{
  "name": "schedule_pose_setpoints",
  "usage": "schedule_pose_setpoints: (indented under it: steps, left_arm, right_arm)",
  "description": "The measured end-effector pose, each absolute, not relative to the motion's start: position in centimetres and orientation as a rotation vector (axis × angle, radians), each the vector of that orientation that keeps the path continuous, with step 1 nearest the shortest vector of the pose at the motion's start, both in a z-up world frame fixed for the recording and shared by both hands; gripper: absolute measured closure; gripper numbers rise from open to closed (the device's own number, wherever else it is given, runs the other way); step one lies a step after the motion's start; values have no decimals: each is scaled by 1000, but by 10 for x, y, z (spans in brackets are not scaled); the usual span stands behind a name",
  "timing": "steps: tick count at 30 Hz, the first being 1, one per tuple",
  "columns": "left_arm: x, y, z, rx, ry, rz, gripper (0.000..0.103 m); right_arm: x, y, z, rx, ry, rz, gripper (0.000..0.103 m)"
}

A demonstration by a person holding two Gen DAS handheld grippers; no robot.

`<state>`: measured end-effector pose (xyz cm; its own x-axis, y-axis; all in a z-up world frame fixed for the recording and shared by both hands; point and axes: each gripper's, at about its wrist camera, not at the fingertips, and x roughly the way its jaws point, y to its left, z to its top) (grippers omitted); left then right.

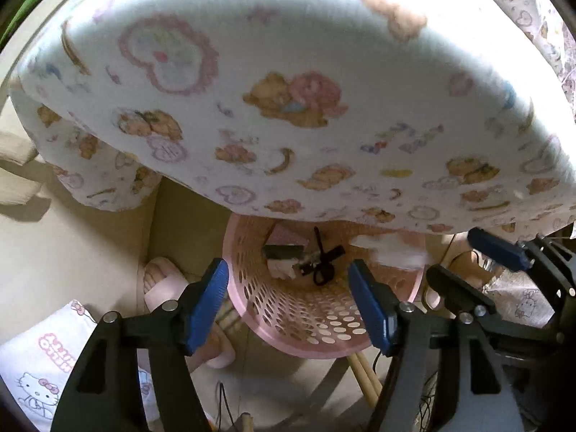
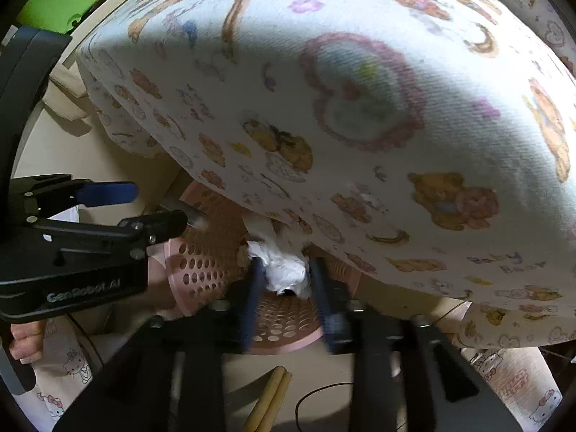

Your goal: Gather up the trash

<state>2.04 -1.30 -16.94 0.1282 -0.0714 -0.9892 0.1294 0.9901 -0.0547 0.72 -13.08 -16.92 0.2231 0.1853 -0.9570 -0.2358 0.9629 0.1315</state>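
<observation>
A pink perforated basket (image 1: 306, 318) stands on the floor, partly under the bed's bear-print mattress (image 1: 288, 90). It holds paper scraps and a black looped cord (image 1: 324, 262). My left gripper (image 1: 288, 306) is open and empty, its blue pads either side of the basket mouth. In the right wrist view my right gripper (image 2: 288, 277) is shut on a crumpled white tissue (image 2: 284, 266), held over the basket (image 2: 201, 270). The tissue also shows in the left wrist view (image 1: 388, 252), with the right gripper's fingers (image 1: 496, 248) beside it. The left gripper (image 2: 151, 208) shows at left.
The mattress overhangs the basket closely. The person's feet in pink slippers (image 1: 162, 280) and Hello Kitty pyjama legs (image 1: 39, 370) stand left of the basket. Wooden sticks (image 2: 270, 399) and a thin black cable (image 2: 324, 392) lie on the beige floor in front.
</observation>
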Motion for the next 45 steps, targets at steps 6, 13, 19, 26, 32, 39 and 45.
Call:
schedule_pose_setpoints:
  steps: [6,13,19,26,32,39,45]
  left_arm:
    - [22,-9,-155,54,1394,-143,32]
    - [16,-3,-115,83,1242,-110,31]
    - [11,2,-79,91,1081,-98,30]
    - [-1,6,-43,43,904,-114,9]
    - [-4,8,-29,39,824,-85,1]
    - [-3,8,-29,56,813,-69,1]
    - [-4,8,-30,57,808,-63,1]
  right_arm:
    - [4,-140,-159,-28,1275,249,50]
    - [-3,-151,-121,24,1184,210,38]
    - [-15,-161,-82,57,1053,173,37]
    - [-28,-177,-43,82,881,99,19]
    - [-30,-191,-31,127,826,43,14]
    - [-29,-201,-29,131,804,5,14]
    - [-29,-200,-29,133,800,5,14]
